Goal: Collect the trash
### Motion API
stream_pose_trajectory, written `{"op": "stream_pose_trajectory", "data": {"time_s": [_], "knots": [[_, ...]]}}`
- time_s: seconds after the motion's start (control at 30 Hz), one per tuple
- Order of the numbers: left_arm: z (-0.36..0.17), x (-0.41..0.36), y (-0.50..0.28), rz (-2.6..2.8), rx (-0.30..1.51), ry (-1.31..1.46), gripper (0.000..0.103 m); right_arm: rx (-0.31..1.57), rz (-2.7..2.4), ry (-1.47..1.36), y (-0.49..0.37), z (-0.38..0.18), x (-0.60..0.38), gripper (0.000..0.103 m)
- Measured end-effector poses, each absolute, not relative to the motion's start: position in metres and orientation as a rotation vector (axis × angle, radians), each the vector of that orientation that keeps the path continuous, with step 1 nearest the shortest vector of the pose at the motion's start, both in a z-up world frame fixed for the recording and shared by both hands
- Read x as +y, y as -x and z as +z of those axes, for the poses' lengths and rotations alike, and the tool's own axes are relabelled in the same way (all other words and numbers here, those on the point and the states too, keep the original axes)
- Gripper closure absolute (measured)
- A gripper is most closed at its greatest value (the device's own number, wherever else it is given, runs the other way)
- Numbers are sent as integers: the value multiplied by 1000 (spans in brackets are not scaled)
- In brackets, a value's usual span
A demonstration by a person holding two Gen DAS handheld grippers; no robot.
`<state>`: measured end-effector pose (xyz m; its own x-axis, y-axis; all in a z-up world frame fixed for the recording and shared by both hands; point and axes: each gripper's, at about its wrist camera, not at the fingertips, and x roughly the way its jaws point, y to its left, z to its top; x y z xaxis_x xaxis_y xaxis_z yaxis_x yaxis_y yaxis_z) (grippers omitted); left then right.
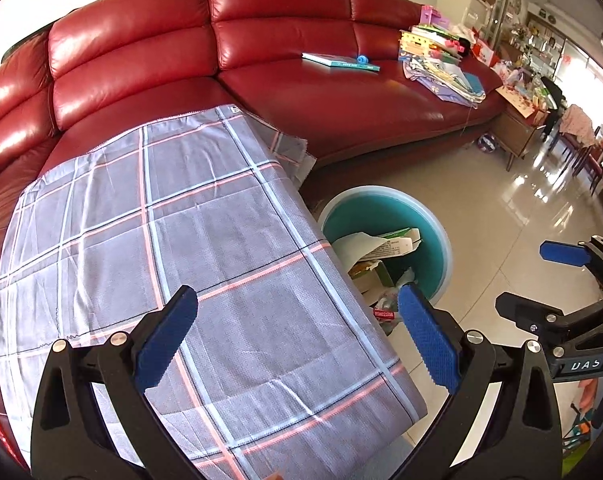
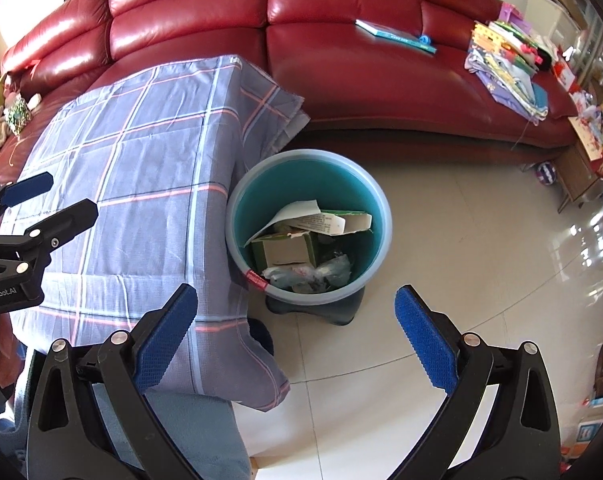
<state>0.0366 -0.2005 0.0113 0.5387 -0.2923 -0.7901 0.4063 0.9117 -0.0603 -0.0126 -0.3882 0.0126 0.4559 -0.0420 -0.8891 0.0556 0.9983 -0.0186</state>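
A person holds two black grippers with blue finger pads over a small table beside a red leather sofa [image 1: 301, 92].

At far left lies the table, draped in a grey plaid cloth [image 1: 173, 240] with pink and pale blue lines. Its top looks bare; no loose trash shows on it. The left gripper [image 1: 297, 340] hovers above the near end of the cloth, its fingers spread wide with nothing between them.

Just right of the table, on the tiled floor [image 2: 461, 280], stands a round teal bin [image 2: 375, 216], close against the hanging edge of the cloth. The trash sits inside it: a green cardboard box [image 2: 285, 252], a curled white sheet of paper [image 2: 297, 212], an opened flat carton [image 2: 341, 222] and crumpled clear plastic [image 2: 325, 270]. A small red wrapper [image 2: 255, 279] lies against the near rim.

Further right, the right gripper [image 2: 297, 336] hangs over the floor in front of the bin, its fingers also spread apart and empty.

On the sofa seat beyond lie a thin book [image 2: 393, 36] and a pile of papers and toys [image 2: 505, 60].

Judging by this, the collecting step appears finished or between pieces. The next move probably calls for searching for any leftover scrap, then closing one gripper around it and carrying it above the bin.
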Motion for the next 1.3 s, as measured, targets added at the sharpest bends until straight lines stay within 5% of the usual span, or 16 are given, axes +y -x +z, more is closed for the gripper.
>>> {"op": "stream_pose_trajectory", "data": {"time_s": [1.3], "knots": [[1, -206, -37, -422, 930, -182, 7, 1151, -70, -24, 1, -6, -389, 4]]}}
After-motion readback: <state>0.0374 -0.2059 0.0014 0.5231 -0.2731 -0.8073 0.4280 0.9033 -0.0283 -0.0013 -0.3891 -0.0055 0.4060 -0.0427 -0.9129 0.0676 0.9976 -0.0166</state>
